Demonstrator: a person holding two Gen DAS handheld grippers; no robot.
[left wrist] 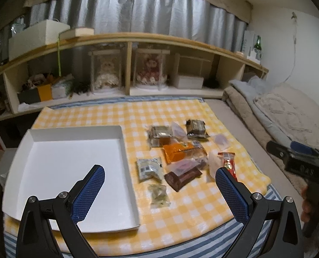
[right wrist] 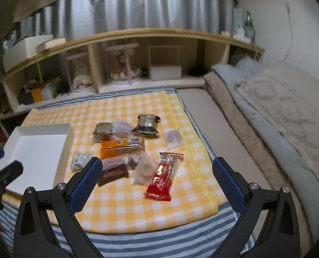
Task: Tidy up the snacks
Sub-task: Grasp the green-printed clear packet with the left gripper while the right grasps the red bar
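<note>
**Snacks piled right of the empty tray, both grippers spread**

The white tray [left wrist: 73, 172] is seen bare at the bed's left edge; the snack pile [left wrist: 181, 150] lies toward the right edge. The red packet [right wrist: 163, 176], long axis running away from the near edge, lies ahead of the right hand-held gripper [right wrist: 157, 174], the nearer one. The left hand-held gripper [left wrist: 159, 178] is likewise held spread, empty. No lettering can be read

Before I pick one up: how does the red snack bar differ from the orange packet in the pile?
The red snack bar is long and narrow; the orange packet is broader and blockier. The red bar lies at the pile's near right edge with nothing on it; the orange packet sits mid-pile, with a clear wrapper overlapping its near edge. Both lie flat on the checked cloth, outside the white tray.
</note>
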